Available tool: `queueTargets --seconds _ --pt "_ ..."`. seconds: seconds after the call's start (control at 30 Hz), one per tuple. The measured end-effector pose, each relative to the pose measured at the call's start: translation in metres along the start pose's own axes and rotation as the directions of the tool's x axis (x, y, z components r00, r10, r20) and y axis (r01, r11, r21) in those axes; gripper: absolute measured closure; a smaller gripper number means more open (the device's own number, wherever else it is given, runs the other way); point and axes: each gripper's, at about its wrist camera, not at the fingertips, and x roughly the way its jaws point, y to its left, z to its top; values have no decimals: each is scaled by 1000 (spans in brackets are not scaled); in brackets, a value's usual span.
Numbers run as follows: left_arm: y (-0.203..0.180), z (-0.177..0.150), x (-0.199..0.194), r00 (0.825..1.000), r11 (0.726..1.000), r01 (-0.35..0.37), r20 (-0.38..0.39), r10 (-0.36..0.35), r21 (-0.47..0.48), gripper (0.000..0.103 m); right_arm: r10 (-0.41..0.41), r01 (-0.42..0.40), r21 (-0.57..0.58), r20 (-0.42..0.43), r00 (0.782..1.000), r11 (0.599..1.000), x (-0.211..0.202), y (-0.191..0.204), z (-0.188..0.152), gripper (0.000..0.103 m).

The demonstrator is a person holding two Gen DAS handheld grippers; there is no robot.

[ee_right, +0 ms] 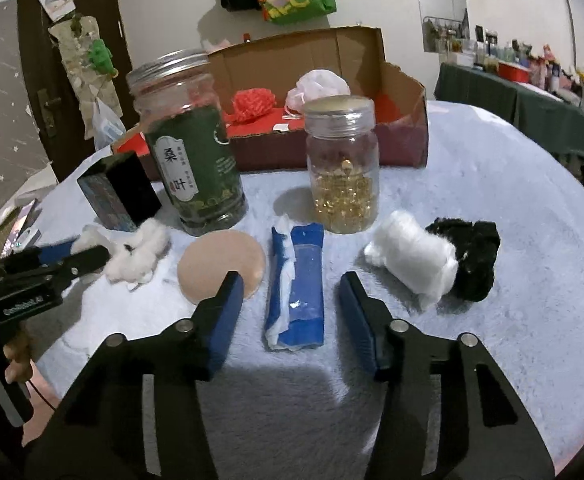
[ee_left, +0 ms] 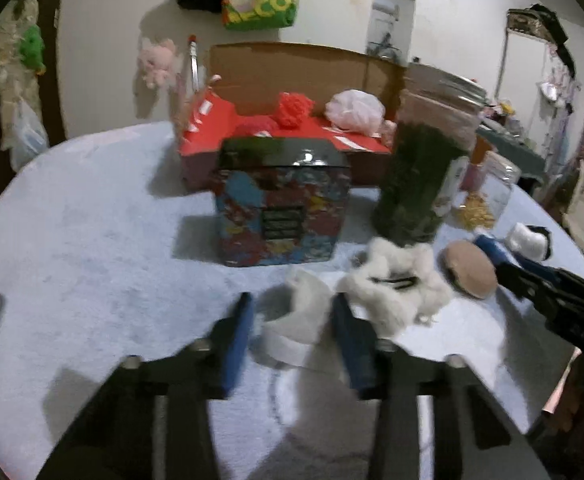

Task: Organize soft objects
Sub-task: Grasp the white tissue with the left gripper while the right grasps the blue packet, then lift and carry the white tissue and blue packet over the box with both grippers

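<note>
Showing "桑叶" on tall green-labelled plastic jar (ee_right: 190, 148); beside it, left hand-held gripper (ee_left: 290, 320) spread around white fabric roll (ee_left: 297, 322), right hand-held gripper (ee_right: 290, 312) spread around blue tissue packet (ee_right: 297, 284).

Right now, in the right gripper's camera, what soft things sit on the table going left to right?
White fluffy cotton → round tan pad → blue packet with white tissue → white cotton roll → black fuzzy thing.
</note>
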Motion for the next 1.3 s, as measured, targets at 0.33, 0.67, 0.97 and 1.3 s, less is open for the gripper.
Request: queueTargets --seconds 0.33,0.67,0.97,1.3 --pt "-19 11 -31 995 995 87 43 -89 38 85 92 -92 0 44 995 996 -26 3 12 81" --pt "-34 26 -43 995 994 65 75 -71 85 85 133 -132 -26 25 991 991 -33 9 20 81" --pt "-39 30 -34 980 979 187 47 -191 76 85 165 -165 -58 -8 986 985 -29 17 19 81" --pt "-56 30 -14 965 962 262 1 -263 78 85 177 -179 -76 -38 984 981 -17 19 23 81"
